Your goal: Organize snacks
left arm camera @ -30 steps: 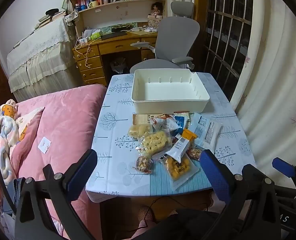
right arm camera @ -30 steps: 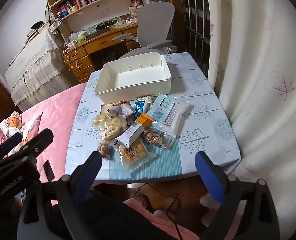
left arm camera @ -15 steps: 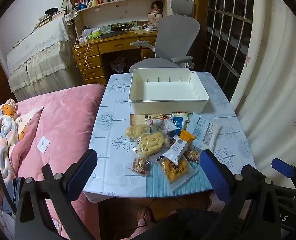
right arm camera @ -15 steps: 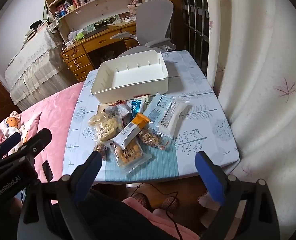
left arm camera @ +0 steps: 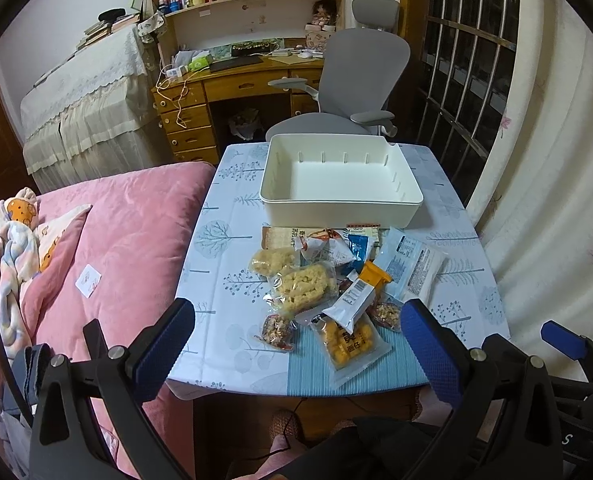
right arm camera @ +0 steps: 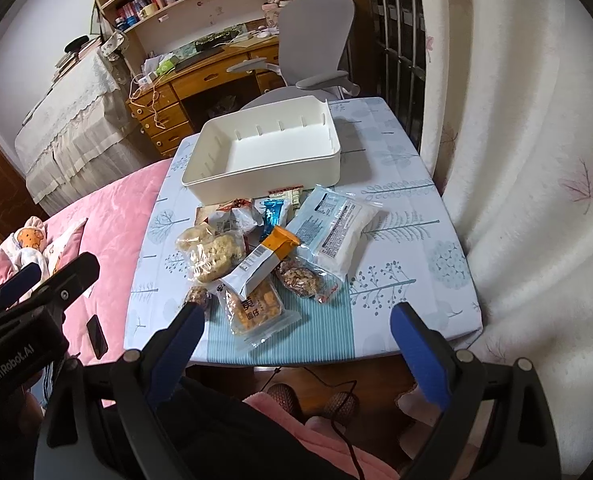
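An empty white bin (left arm camera: 340,182) stands at the far side of the small table (left arm camera: 232,344); it also shows in the right wrist view (right arm camera: 268,152). A pile of snack packets (left arm camera: 336,280) lies in front of it: puffed rice cakes (left arm camera: 302,286), an orange-and-white bar (left arm camera: 356,298), a yellow snack bag (left arm camera: 346,338) and a large white-blue pack (left arm camera: 412,268). The pile also shows in the right wrist view (right arm camera: 264,256). My left gripper (left arm camera: 296,344) is open and empty, held before the table's near edge. My right gripper (right arm camera: 296,336) is open and empty there too.
A pink bed (left arm camera: 108,232) runs along the table's left side. A grey office chair (left arm camera: 360,80) and a wooden desk (left arm camera: 232,84) stand behind the table. A curtain (left arm camera: 556,160) hangs to the right. A phone (right arm camera: 96,336) lies on the bed.
Both grippers have drawn back and slightly up from the table; the pile and bin look a little farther away. Nothing on the table has moved.
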